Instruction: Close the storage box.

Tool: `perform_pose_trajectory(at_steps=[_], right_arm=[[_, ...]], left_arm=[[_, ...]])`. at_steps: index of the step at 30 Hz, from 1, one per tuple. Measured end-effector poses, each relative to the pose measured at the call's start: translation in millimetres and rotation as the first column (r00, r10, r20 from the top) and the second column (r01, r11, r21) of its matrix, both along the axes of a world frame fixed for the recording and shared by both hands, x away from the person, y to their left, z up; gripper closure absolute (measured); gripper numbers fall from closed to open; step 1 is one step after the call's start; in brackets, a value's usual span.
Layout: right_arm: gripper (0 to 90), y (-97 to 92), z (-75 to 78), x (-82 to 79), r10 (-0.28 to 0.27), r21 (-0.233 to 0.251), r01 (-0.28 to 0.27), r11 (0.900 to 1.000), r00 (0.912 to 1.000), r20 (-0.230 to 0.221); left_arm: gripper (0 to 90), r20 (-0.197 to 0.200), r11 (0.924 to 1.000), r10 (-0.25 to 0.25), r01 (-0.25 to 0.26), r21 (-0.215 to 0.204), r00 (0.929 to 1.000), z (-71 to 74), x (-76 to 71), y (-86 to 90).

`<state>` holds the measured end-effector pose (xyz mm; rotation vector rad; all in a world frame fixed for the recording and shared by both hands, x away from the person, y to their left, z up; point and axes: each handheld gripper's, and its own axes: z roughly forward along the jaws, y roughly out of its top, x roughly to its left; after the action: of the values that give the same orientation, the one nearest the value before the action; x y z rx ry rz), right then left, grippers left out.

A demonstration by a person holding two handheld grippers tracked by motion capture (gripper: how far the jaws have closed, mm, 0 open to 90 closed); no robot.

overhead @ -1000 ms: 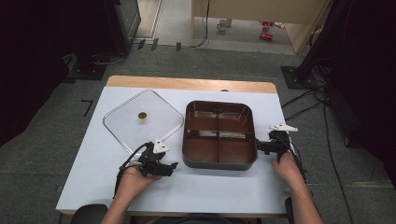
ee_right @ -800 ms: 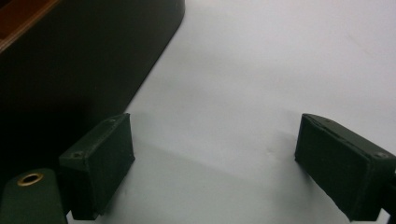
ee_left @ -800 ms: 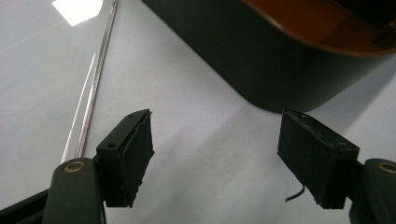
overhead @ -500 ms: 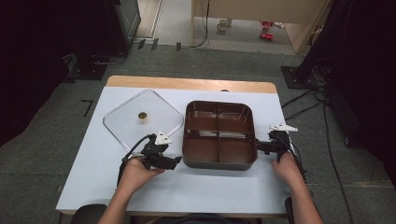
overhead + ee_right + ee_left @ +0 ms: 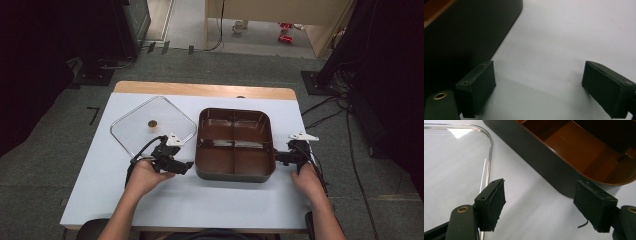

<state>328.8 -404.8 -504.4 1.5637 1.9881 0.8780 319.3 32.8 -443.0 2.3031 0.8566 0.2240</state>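
tray (image 5: 461,32) cropped at left gripper view's top and right, lid (image 5: 454,170) cut at its left, red items (image 5: 286,32) beyond table too small to identify

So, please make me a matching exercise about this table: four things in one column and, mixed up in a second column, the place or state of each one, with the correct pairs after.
Things:
1. clear lid
2. brown tray
3. left hand-held gripper
4. right hand-held gripper

Places or states:
A. open, at the tray's right side
B. flat on the table, left of the tray
C. open, between the lid's near edge and the tray
D. middle of the table, four empty compartments

Pairs: 1-B, 2-D, 3-C, 4-A
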Motion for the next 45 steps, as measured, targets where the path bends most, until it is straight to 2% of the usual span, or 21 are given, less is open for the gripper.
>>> perform_pose_trajectory(at_steps=[7, 9, 11, 16, 26, 28, 32, 34, 36, 38, 40, 43, 45], right_arm=[[11.0, 0.0, 0.0, 0.0, 0.000, 0.000, 0.000, 1.0000, 1.0000, 0.000], [10.9, 0.0, 0.0, 0.0, 0.000, 0.000, 0.000, 1.0000, 1.0000, 0.000], [10.9, 0.0, 0.0, 0.0, 0.000, -0.001, 0.000, 1.0000, 1.0000, 0.000], [10.9, 0.1, 0.0, 0.0, -0.001, 0.001, 0.001, 1.0000, 1.0000, -0.001], [10.9, 0.0, 0.0, 0.0, 0.000, -0.001, 0.000, 1.0000, 1.0000, 0.000], [10.9, -0.1, 0.0, 0.0, 0.000, 0.000, 0.000, 1.0000, 1.0000, 0.000], [11.0, 0.0, 0.0, 0.0, 0.000, 0.000, 0.000, 1.0000, 1.0000, 0.000], [11.0, 0.0, 0.0, 0.0, 0.000, -0.001, 0.000, 1.0000, 1.0000, 0.000], [11.0, -0.1, 0.0, 0.0, 0.000, -0.001, 0.000, 1.0000, 1.0000, 0.000], [11.0, -0.1, 0.0, 0.0, 0.001, 0.000, -0.001, 1.0000, 1.0000, 0.001], [10.9, -0.1, 0.0, -0.1, 0.000, 0.000, 0.000, 1.0000, 1.0000, 0.001], [11.0, -0.2, 0.0, -0.1, 0.000, 0.002, 0.000, 1.0000, 1.0000, 0.000], [11.0, -0.1, 0.0, 0.0, 0.000, 0.001, 0.000, 1.0000, 1.0000, 0.000]], left_arm=[[26.1, -0.003, 0.9997, 0.002, -0.002, -0.023, 1.0000, 7.4, 11.9, 7.0], [26.7, 0.001, 0.9998, 0.005, -0.005, -0.019, 1.0000, 9.2, 14.7, 8.6], [31.3, 0.005, 0.9997, 0.007, -0.007, -0.022, 1.0000, 10.1, 15.9, 9.7], [31.7, 0.022, 0.9998, 0.006, -0.006, -0.017, 0.9997, 14.0, 22.8, 14.9], [31.7, 0.039, 0.9980, 0.046, -0.044, -0.045, 0.9982, 25.9, 40.0, 30.9], [31.7, 0.039, 0.9960, 0.067, -0.064, -0.061, 0.9970, 30.8, 45.7, 37.0], [31.9, 0.051, 0.9961, 0.070, -0.067, -0.057, 0.9962, 34.6, 53.0, 39.5], [31.9, 0.049, 0.9958, 0.072, -0.069, -0.059, 0.9962, 35.3, 55.4, 40.1], [31.6, 0.060, 0.9926, 0.107, -0.103, -0.065, 0.9925, 35.0, 62.4, 43.6], [31.7, 0.063, 0.9914, 0.112, -0.108, -0.074, 0.9916, 33.2, 65.1, 46.6], [32.3, 0.079, 0.9919, 0.117, -0.112, -0.058, 0.9900, 29.8, 67.6, 48.8], [33.5, 0.072, 0.9914, 0.123, -0.120, -0.054, 0.9898, 26.0, 71.9, 52.6], [35.6, 0.071, 0.9872, 0.153, -0.149, -0.057, 0.9857, 22.8, 77.4, 58.6]])
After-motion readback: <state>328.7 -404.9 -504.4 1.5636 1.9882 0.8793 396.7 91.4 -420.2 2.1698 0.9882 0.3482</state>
